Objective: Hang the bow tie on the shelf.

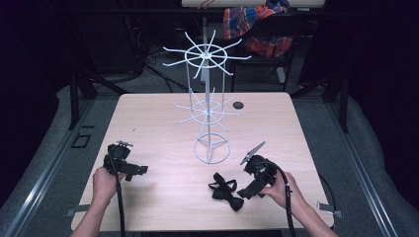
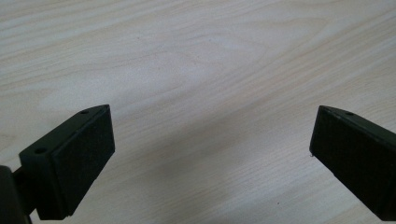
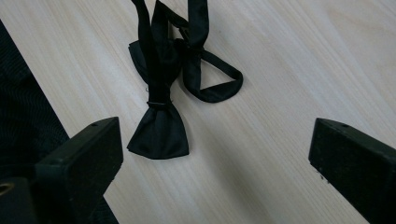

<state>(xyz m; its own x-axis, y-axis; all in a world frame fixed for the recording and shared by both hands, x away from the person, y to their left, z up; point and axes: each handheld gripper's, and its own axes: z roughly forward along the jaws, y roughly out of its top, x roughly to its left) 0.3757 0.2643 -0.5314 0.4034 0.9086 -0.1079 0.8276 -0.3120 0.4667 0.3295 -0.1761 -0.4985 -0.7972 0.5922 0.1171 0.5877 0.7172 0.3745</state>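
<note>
Near the tabletop's front edge, our right gripper [image 1: 247,190], jaws spread, approaches the black bow tie [image 3: 161,116] lying flat; next we close on it, left gripper [image 1: 129,170] likewise spread, idle.

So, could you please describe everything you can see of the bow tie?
The bow tie is black, of smooth, slightly glossy fabric, with a flared wing, a narrow centre band and a thin strap that curls into a loop. It lies flat and loose on the table near its front edge, just ahead of the open right tongs. Nothing grips it.
</note>
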